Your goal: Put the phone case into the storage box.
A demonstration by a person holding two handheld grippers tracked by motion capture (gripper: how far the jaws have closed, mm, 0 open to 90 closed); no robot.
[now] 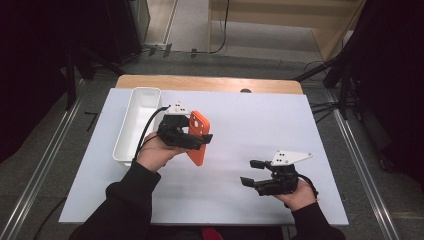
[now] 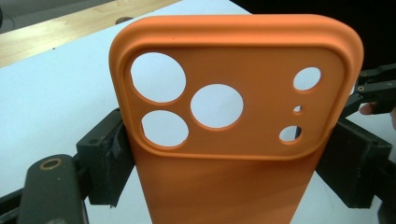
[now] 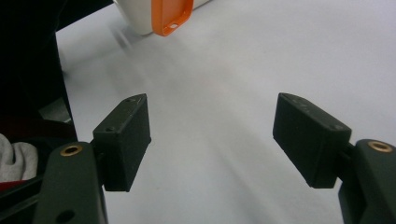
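Fingers (image 2: 105, 158) of my left gripper (image 1: 192, 136) clamp the orange phone case (image 1: 198, 137) by its long edges; my right gripper (image 1: 252, 172) gapes wide, holding nothing.

Just right of the white tray (image 1: 138, 120) the case stands on end above the white table (image 1: 250, 115), lens holes uppermost and away from me, its lower end cut off in the left gripper view. Grey floor and dark curtains lie beyond the tray.

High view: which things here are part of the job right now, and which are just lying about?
In the job:
- orange phone case, clamped by its sides in the left gripper
- right gripper, open, nothing between its jaws
- white bin, beside the case; likely its destination

Lying about:
- small dark object at the table's far edge
- cables on the floor
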